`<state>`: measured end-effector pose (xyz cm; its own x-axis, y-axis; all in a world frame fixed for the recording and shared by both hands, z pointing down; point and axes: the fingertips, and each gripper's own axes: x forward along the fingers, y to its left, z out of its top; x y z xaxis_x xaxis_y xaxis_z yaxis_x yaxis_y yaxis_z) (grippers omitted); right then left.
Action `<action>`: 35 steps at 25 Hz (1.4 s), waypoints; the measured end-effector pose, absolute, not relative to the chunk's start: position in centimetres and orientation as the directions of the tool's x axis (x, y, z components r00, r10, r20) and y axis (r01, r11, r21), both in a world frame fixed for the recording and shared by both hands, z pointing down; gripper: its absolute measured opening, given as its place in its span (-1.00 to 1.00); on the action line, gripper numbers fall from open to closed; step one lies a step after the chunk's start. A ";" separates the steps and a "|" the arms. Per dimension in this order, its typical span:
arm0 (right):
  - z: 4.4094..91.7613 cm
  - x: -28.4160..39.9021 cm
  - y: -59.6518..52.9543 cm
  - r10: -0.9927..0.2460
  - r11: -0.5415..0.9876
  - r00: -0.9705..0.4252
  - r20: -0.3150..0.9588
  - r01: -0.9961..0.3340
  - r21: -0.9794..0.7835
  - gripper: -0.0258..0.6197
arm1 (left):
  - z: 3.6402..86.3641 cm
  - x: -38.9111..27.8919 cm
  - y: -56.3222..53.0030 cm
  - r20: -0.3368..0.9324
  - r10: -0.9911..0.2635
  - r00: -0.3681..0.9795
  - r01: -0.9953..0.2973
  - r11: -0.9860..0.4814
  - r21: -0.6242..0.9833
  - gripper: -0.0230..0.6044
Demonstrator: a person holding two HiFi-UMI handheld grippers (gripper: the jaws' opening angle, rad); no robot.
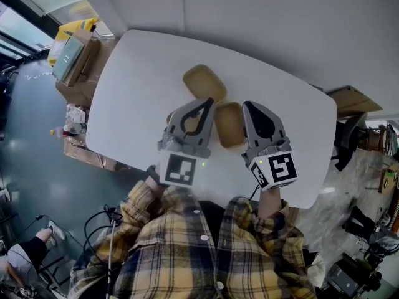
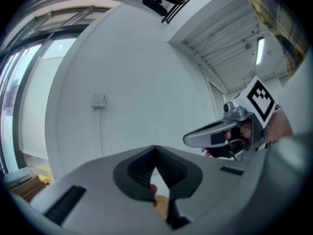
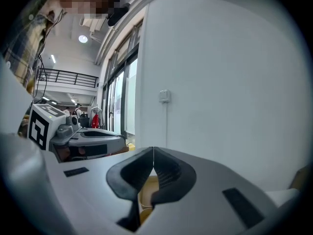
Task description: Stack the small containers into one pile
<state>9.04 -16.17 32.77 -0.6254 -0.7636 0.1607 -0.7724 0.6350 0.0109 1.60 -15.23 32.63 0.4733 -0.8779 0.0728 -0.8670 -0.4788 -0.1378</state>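
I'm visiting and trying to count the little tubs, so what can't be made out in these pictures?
- Head view: the left tongs cover the table beneath them; another tub there can't be ruled out.
- Head view: the right tongs and left tongs overlap the near tub at its side edges.
- Gripper views: the shut tongs fill the foreground; only a tan sliver shows below, and which tub it is stays unclear.

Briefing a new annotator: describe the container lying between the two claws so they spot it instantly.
On the white table, near the middle, the nearer tan container lies in the gap between the left claw and the right claw. Unlike it, the farther tan container lies farther from the person, ahead of the left claw.
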 end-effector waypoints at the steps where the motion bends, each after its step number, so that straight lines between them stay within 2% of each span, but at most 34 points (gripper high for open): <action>1: 32.8 8.9 -16.6 -0.763 0.636 -0.625 0.167 -0.771 0.017 -0.87 | 32.7 1.4 -15.5 0.071 -0.880 0.470 -0.870 -0.475 -0.132 -0.87; 9: 36.3 7.0 -20.7 -0.688 0.696 -0.656 0.309 -0.718 0.025 -0.87 | 34.7 -1.1 -17.1 0.085 -0.904 0.418 -0.899 -0.425 -0.103 -0.87; 22: 44.7 5.8 -27.5 -0.538 0.740 -0.665 0.518 -0.667 -0.087 -0.86 | 38.3 -3.5 -19.3 0.153 -0.930 0.334 -0.936 -0.347 -0.065 -0.87; 26: 47.6 4.9 -28.4 -0.492 0.750 -0.661 0.567 -0.652 -0.109 -0.68 | 39.7 -4.1 -19.9 0.187 -0.927 0.326 -0.937 -0.343 -0.066 -0.87; 35: 53.7 3.8 -29.8 -0.407 0.747 -0.613 0.678 -0.650 -0.139 -0.54 | 41.8 -4.0 -19.9 0.231 -0.920 0.317 -0.940 -0.337 -0.050 -0.87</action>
